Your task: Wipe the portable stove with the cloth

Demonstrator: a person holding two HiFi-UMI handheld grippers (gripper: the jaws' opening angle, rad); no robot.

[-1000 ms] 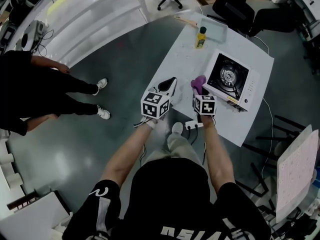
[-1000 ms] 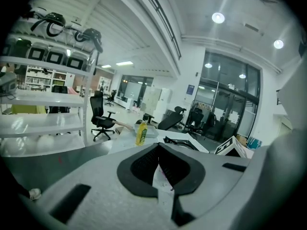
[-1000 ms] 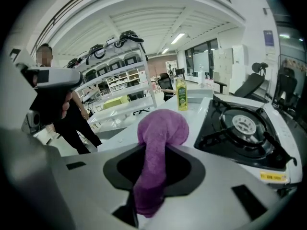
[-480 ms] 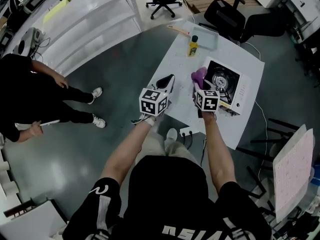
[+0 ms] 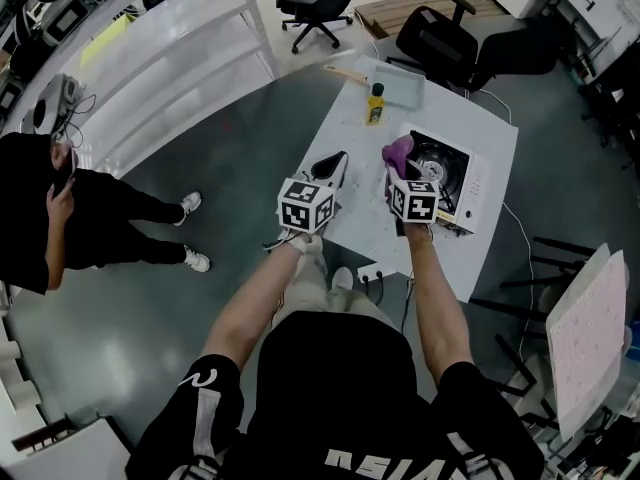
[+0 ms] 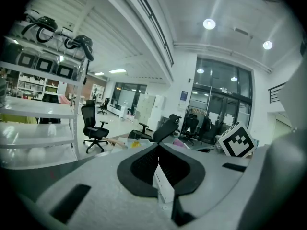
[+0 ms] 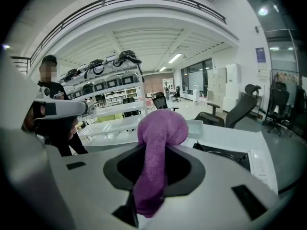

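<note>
The white portable stove with its black burner sits on the right half of the white table. My right gripper is shut on a purple cloth, held in the air at the stove's left edge. In the right gripper view the cloth bulges out over the right gripper and hangs down between the jaws, with the stove beyond at the right. My left gripper hovers over the table's left edge. In its own view the left gripper holds nothing, and its jaws meet.
A yellow bottle and a shallow white tray stand at the table's far end. Black office chairs are behind the table. White shelving runs along the left, where a person in black stands. A pink board leans at right.
Both grippers have risen and moved forward. The purple cloth went from beside the stove to its left edge. The bystander at left has shifted and straightened.
</note>
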